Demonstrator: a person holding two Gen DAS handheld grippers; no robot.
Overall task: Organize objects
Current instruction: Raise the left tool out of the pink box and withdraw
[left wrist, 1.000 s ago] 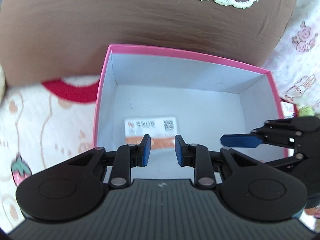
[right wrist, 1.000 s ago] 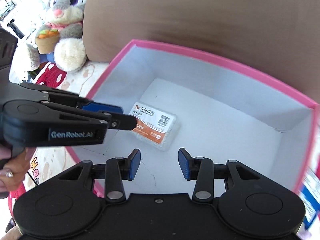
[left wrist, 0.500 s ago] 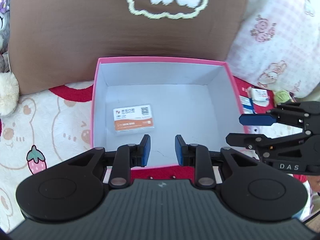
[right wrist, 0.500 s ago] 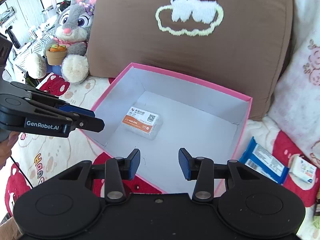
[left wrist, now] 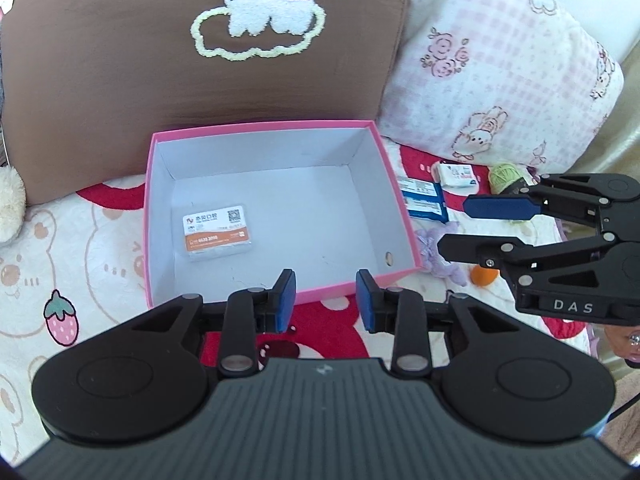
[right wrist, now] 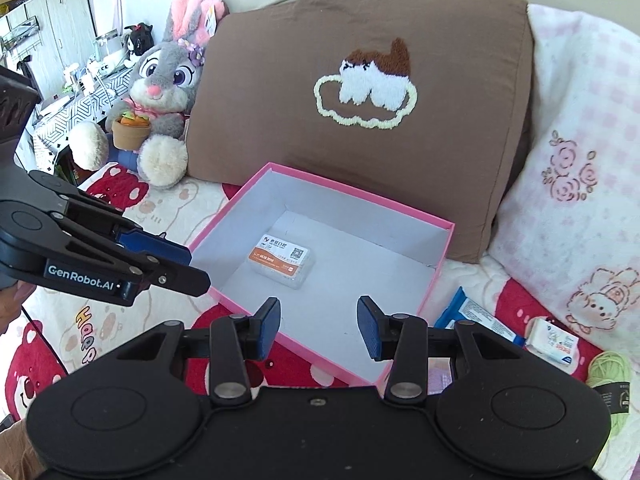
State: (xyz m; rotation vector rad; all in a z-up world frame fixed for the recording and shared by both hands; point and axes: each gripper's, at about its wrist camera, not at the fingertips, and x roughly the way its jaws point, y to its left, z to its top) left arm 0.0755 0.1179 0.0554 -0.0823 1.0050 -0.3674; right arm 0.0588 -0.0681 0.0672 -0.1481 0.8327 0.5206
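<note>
I have both tools over the bed, looking down at the open pink cardboard box with a white inside point(left wrist: 267, 216). A small clear plastic case with an orange-and-white label point(left wrist: 218, 232) lies flat on the box floor, near its left wall in the left wrist view and apart from all four walls.

My left hand-held gripper point(left wrist: 325, 301) hangs above the near rim of the box; its jaws are opening, with a modest gap and nothing between the blue pads. My right hand-held gripper point(right wrist: 317, 328) stands with a moderate gap, also empty, over the near corner of the box.

Behind the box, a brown pillow with a tufted white-and-brown cloud design point(right wrist: 360, 92) leans upright against the far wall of the box. To its right sits a white pillow printed with pink roses and rabbits point(left wrist: 504, 68). A grey plush rabbit with pink ears holding a carrot pot point(right wrist: 164, 88) sits left of the brown pillow.

Right of the box, on the red-and-white bear-print bedspread point(left wrist: 80, 264), lie a flat blue wipes packet point(left wrist: 424, 200) just beside the box wall, a small white packet point(right wrist: 554, 340), a ball of light green yarn point(right wrist: 610, 368), a crumpled lilac fabric piece point(left wrist: 438, 256) and a small orange object point(left wrist: 483, 277), partly hidden behind the right tool in the left wrist view.
</note>
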